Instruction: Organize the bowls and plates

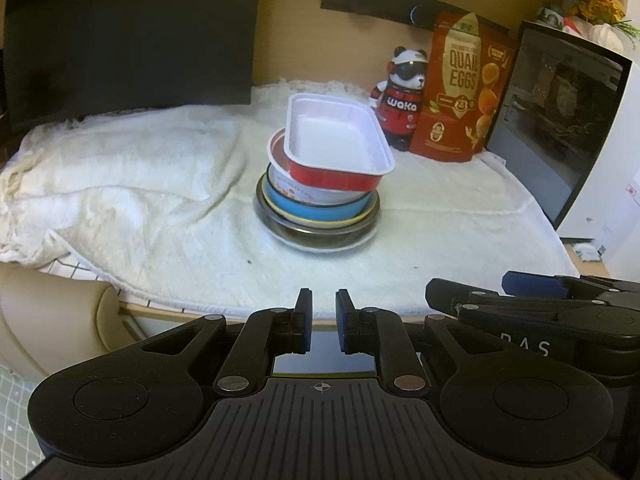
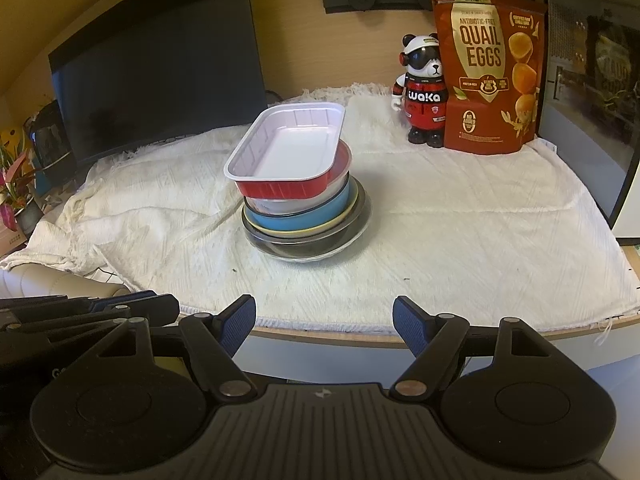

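A stack of dishes stands mid-table on a white cloth. On top lies a red rectangular foil tray (image 1: 336, 140) (image 2: 286, 150) with a white inside, tilted. Under it sit a red round dish (image 1: 276, 150), a white patterned bowl (image 1: 296, 192), a blue bowl (image 1: 320, 210) (image 2: 304, 218), a yellow-rimmed plate (image 2: 280, 232) and a dark metal bowl (image 1: 316, 232) (image 2: 308, 246). My left gripper (image 1: 323, 320) hangs off the table's front edge, nearly closed and empty. My right gripper (image 2: 324, 322) is open and empty at the front edge, and also shows in the left wrist view (image 1: 532, 300).
The white cloth (image 1: 160, 184) (image 2: 460, 220) is rumpled on the left. At the back right stand a panda figure (image 1: 400, 96) (image 2: 422, 96), a red quail-egg bag (image 1: 464, 88) (image 2: 488, 68) and a black-fronted appliance (image 1: 560, 120). A dark monitor (image 2: 160, 64) stands at the back left.
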Tool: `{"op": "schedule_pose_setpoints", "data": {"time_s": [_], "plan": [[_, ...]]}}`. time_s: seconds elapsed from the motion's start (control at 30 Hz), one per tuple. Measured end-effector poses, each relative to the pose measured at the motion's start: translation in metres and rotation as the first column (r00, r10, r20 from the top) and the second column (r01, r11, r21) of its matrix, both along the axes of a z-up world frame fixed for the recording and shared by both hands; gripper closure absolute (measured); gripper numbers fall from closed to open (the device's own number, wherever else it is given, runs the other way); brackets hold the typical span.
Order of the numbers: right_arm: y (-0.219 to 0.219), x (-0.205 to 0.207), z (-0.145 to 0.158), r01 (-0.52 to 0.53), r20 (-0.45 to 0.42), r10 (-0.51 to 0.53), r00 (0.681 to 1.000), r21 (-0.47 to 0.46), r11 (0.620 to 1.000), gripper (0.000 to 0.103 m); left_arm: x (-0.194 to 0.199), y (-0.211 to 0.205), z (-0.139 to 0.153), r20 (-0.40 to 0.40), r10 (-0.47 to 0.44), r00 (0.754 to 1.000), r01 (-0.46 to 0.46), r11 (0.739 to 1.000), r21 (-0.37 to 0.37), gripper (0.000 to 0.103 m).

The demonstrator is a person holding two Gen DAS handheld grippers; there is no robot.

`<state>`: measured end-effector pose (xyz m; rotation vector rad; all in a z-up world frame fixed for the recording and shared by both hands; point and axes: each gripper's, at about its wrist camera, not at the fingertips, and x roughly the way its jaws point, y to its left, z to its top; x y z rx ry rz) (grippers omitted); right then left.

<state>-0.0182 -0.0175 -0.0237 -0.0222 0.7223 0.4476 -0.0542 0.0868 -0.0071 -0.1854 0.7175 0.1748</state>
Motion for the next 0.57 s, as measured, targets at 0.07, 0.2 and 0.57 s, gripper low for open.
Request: {"op": "schedule_pose_setpoints", "data": {"time_s": [0.07, 0.2, 0.57], "plan": [[0.0, -0.001, 0.0, 0.0, 0.0, 0.0, 1.0, 0.0, 1.0, 0.027, 0.0, -0.001, 0.0, 0.0, 0.0, 1.0, 0.0, 1.0, 0.001, 0.087], [0.001, 0.0, 0.0, -0.004, -0.004, 0.004, 1.0, 0.001, 1.0, 0.027, 0.002, 0.0, 0.0, -0.005, 0.002, 1.0, -0.002, 1.0, -0.001, 0.087], [0.004, 0.015, -0.001, 0.0, -0.011, 0.0, 1.0, -0.019, 1.0, 0.027, 0.018, 0.002, -0.003, -0.006, -0.003, 1.0, 0.003, 1.0, -0.011, 0.087]]}}
